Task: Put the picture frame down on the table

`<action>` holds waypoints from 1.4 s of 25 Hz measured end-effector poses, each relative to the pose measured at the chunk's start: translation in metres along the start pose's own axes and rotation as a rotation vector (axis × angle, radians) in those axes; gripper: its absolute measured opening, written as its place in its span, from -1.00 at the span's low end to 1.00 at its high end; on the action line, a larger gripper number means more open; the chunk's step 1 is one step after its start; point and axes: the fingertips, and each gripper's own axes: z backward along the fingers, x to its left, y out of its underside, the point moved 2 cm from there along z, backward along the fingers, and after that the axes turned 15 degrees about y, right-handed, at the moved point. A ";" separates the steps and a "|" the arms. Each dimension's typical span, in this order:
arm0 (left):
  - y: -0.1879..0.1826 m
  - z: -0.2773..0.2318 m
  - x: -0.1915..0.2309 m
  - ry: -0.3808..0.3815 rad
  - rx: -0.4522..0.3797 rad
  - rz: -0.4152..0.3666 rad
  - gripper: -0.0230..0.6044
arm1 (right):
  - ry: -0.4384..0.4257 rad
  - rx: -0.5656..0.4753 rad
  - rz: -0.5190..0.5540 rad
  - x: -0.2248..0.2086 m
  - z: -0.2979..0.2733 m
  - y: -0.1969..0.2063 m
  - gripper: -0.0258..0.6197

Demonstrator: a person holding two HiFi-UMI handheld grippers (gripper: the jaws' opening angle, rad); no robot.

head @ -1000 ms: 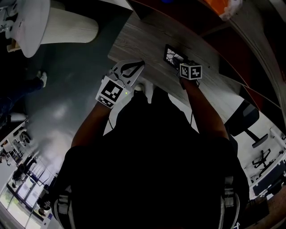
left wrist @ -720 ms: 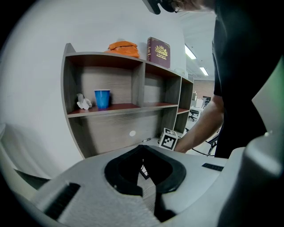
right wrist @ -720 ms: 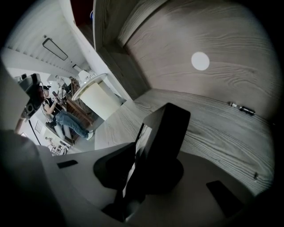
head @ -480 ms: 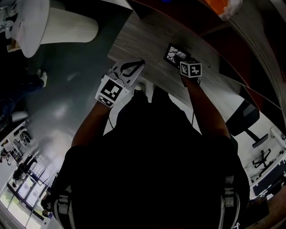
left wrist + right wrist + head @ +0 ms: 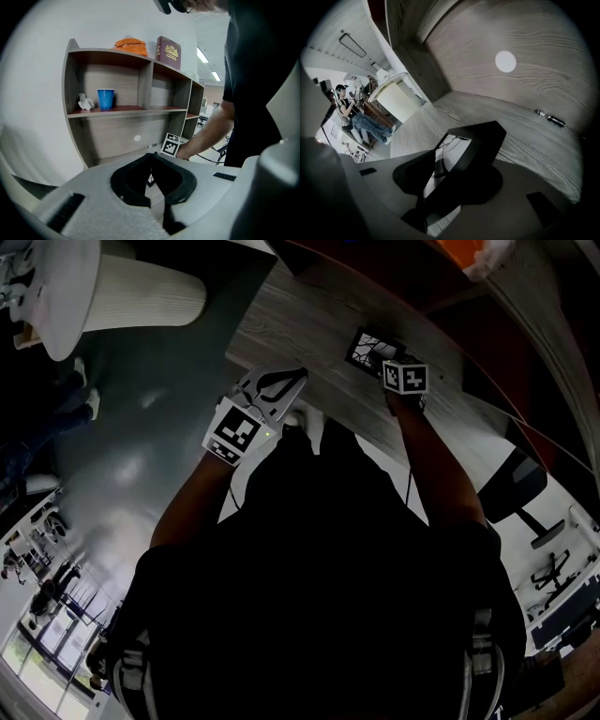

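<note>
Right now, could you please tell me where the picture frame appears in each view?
Head view: picture frame upper centre, slightly right of middle.
Left gripper view: too small to tell.
Right gripper view: centre, gripped between the jaws.
Shared landmark: the wooden table.

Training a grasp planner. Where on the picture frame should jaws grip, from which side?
Grip the picture frame on its black border at the near edge, from the person's side, as the right gripper does: it is flat, and the shelf back probably blocks the far side.
</note>
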 end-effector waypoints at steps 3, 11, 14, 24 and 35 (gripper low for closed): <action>0.000 -0.004 -0.001 0.005 0.000 0.003 -0.87 | 0.014 0.010 -0.013 -0.006 -0.004 0.000 -0.33; -0.004 -0.007 -0.003 0.022 -0.040 -0.002 -0.87 | 0.056 -0.005 -0.014 -0.016 -0.006 0.000 -0.15; -0.005 -0.008 -0.008 0.035 -0.089 -0.006 -0.87 | 0.073 -0.015 -0.018 -0.020 -0.009 0.002 -0.08; -0.003 -0.011 -0.012 0.057 -0.037 -0.002 -0.87 | 0.123 -0.008 -0.030 -0.026 -0.017 0.014 0.14; 0.003 -0.016 -0.021 0.107 -0.020 0.001 -0.87 | 0.176 0.014 0.040 -0.027 -0.024 0.026 0.28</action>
